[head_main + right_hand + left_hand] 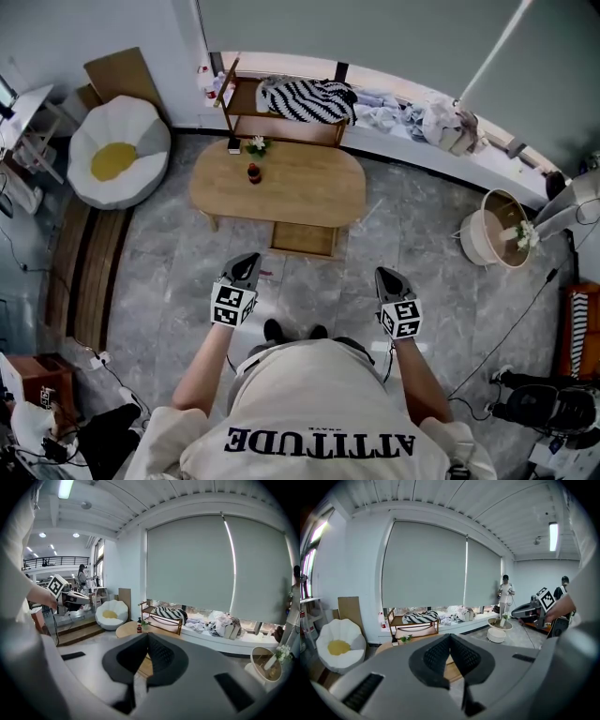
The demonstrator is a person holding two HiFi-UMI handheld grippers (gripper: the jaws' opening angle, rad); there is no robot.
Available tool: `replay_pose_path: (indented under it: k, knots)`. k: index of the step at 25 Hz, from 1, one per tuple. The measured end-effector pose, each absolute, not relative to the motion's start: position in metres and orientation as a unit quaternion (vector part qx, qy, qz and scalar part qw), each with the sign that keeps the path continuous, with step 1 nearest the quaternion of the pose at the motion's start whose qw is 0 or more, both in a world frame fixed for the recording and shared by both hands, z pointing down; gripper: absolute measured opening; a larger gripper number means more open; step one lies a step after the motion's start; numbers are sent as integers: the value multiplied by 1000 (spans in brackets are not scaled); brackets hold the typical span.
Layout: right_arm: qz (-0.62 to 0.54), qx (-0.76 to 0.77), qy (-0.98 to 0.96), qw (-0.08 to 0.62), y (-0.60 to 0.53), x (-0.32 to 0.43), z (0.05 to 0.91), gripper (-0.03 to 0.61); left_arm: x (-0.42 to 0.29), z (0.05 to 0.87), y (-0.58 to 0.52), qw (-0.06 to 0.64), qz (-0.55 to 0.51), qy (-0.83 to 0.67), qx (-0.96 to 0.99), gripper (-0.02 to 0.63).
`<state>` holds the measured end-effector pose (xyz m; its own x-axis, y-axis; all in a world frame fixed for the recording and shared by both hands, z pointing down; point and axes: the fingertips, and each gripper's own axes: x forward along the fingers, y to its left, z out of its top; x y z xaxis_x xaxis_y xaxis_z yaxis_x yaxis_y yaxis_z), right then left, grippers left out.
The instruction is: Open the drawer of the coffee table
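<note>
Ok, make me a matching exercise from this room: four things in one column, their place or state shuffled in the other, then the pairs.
1 bottle
2 striped blanket
3 egg-shaped seat
4 left gripper

A on the wooden shelf
B shut, nothing in it
C on the coffee table
D on the floor

Pairs: 1-C, 2-A, 3-D, 4-B.

The coffee table (314, 192) bears bottle (253, 172) and plant (257, 144), shelf (281, 127) behind.
</note>
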<state>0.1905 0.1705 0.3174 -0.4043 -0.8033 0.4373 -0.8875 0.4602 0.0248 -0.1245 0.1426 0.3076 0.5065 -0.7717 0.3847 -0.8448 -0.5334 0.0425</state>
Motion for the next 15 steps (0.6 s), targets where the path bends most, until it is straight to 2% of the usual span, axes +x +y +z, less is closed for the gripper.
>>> replay_pose_path:
  k: [15]
  knots:
    - [104,506,-834,193,162,191,316,18,-125,301,134,105,160,-475,859,20]
